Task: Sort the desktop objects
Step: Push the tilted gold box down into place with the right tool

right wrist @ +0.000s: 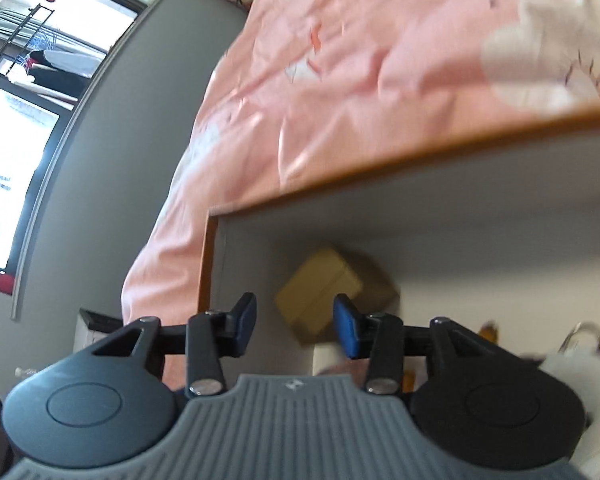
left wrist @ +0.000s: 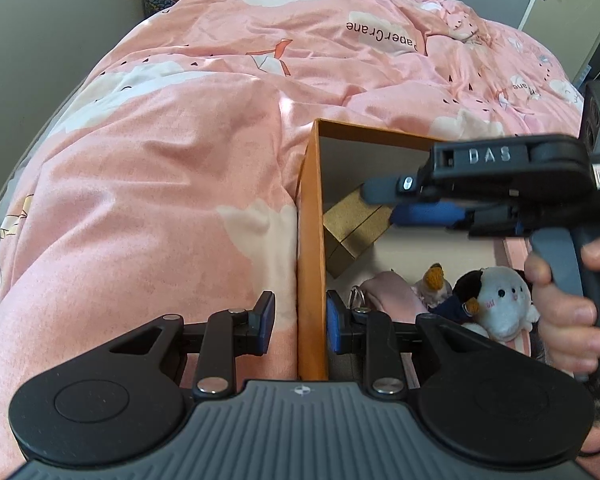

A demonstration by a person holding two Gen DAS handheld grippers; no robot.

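Note:
An orange cardboard box (left wrist: pixel 310 220) with a grey inside stands on a pink quilt. My left gripper (left wrist: pixel 301 320) straddles its near-left wall, one finger outside and one inside. The inner pad (left wrist: pixel 334 322) lies against the wall, while a sliver of quilt shows by the outer pad (left wrist: pixel 266 316). A gold box (left wrist: pixel 352 236) leans in the far-left corner. My right gripper (left wrist: pixel 382 204) hangs over the orange box, held by a hand (left wrist: pixel 568 300). In the right wrist view the right gripper (right wrist: pixel 296 322) is open and empty, above the gold box (right wrist: pixel 332 292) and behind the orange rim (right wrist: pixel 420 152).
Inside the box lie a white plush toy (left wrist: pixel 500 300), a small plush with an orange top (left wrist: pixel 434 280), a pink item (left wrist: pixel 392 292) and a metal key ring (left wrist: pixel 358 298). The pink quilt (left wrist: pixel 160 180) surrounds the box. A grey wall and a window (right wrist: pixel 20 140) are at left.

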